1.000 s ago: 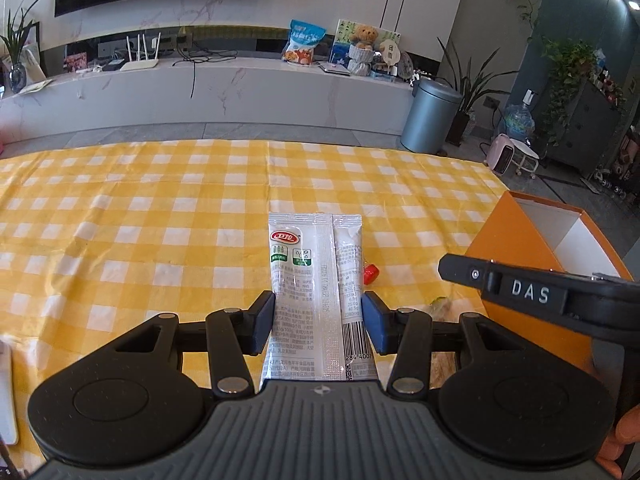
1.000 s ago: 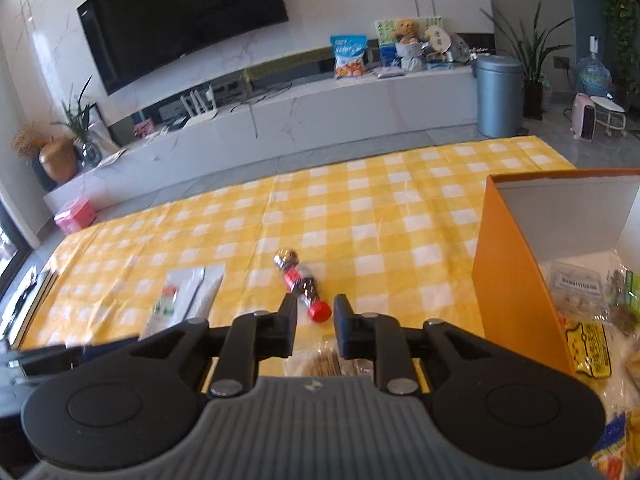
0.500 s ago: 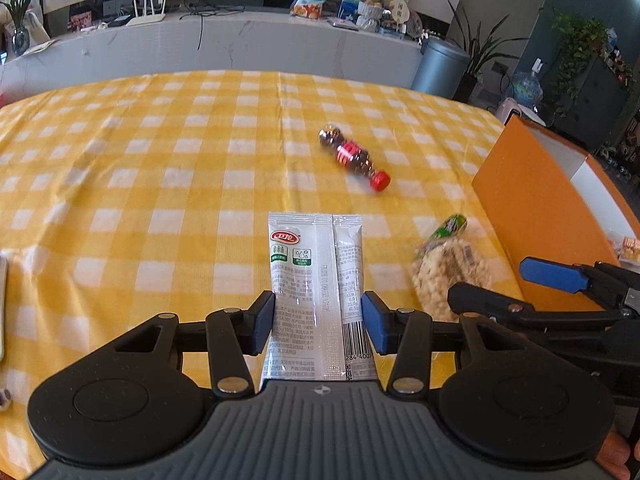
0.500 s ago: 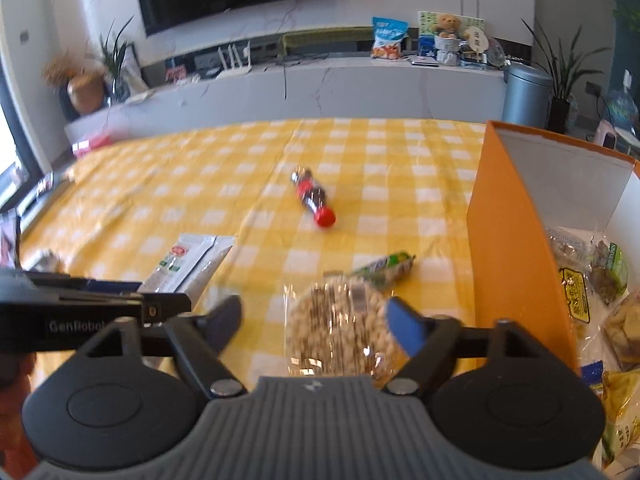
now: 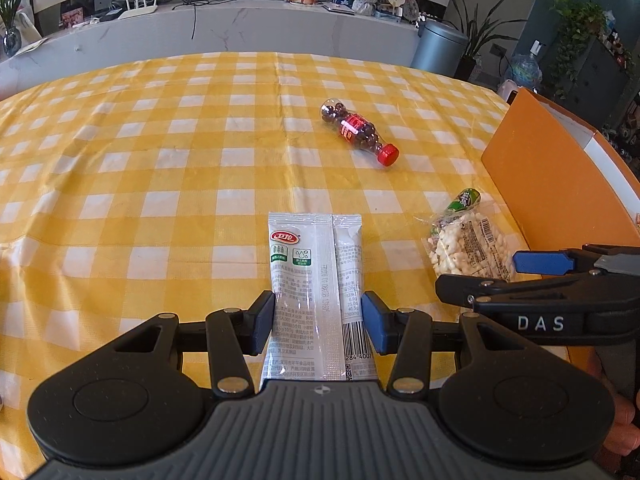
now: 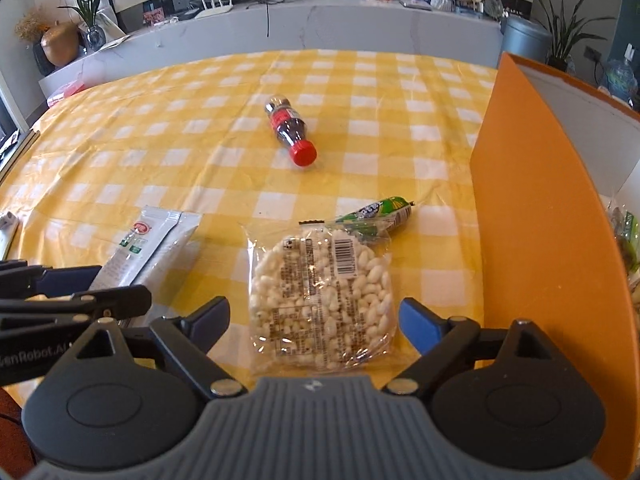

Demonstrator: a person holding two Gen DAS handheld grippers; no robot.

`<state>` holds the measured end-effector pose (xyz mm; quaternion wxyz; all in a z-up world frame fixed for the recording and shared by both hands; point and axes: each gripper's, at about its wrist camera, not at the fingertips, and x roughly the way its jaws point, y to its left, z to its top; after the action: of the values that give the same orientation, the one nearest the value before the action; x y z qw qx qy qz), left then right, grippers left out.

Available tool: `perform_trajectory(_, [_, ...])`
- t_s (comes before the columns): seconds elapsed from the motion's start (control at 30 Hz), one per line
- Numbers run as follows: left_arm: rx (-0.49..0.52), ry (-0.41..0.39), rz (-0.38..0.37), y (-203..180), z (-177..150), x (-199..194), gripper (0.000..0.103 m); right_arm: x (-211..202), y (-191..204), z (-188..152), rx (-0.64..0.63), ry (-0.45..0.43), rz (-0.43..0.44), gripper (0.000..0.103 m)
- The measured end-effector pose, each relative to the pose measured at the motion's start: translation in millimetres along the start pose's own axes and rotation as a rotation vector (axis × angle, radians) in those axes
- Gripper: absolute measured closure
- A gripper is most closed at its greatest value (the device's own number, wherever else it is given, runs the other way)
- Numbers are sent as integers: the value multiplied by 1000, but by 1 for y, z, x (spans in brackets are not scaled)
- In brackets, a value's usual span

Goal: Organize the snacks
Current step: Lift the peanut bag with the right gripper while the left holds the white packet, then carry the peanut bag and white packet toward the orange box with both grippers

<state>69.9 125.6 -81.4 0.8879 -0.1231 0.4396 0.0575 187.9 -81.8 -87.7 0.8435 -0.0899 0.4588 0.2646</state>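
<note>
A: Working across the yellow checked tablecloth (image 5: 160, 160), with the orange box (image 6: 532, 240) standing open at the right edge and already holding packets. Looking like the pick-up step for the puffed-rice bag (image 6: 320, 300), lying flat on the cloth just beside the box wall.

B: Agreeing. Coming down squarely over it, probably. Keeping the bag centred, closing on its two side edges rather than the loose top seal, squeezing gently to avoid crushing the puffs.

A: Also minding the green roll (image 6: 380, 210) touching the bag's far corner, possibly dragging along on the lift. Leaving the candy bottle (image 6: 290, 128), lying well apart, for later.

B: And the white sachet (image 5: 316, 280)?

A: Being clamped by its long edges in the left gripper (image 5: 318, 320), half-open width, sticking out forward over the cloth.

B: Right gripper (image 6: 315, 314)?

A: Having just been opening, now standing wide apart, straddling the rice bag. Blue pads (image 6: 418, 322) showing clear gaps on both sides, touching nothing, gripping nothing yet.
</note>
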Motion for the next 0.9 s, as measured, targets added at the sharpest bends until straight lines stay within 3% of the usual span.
perform_trajectory(0.23, [-2, 26, 1, 2, -1, 8, 49, 12, -1, 0, 9, 35, -13, 24])
perform_trajectory(0.53, [-9, 24, 3, 3, -1, 9, 49, 12, -2, -1, 17, 26, -6, 25])
perform_trajectory(0.9, [9, -54, 9, -5, 6, -23, 49, -30, 0, 2, -5, -73, 8, 26])
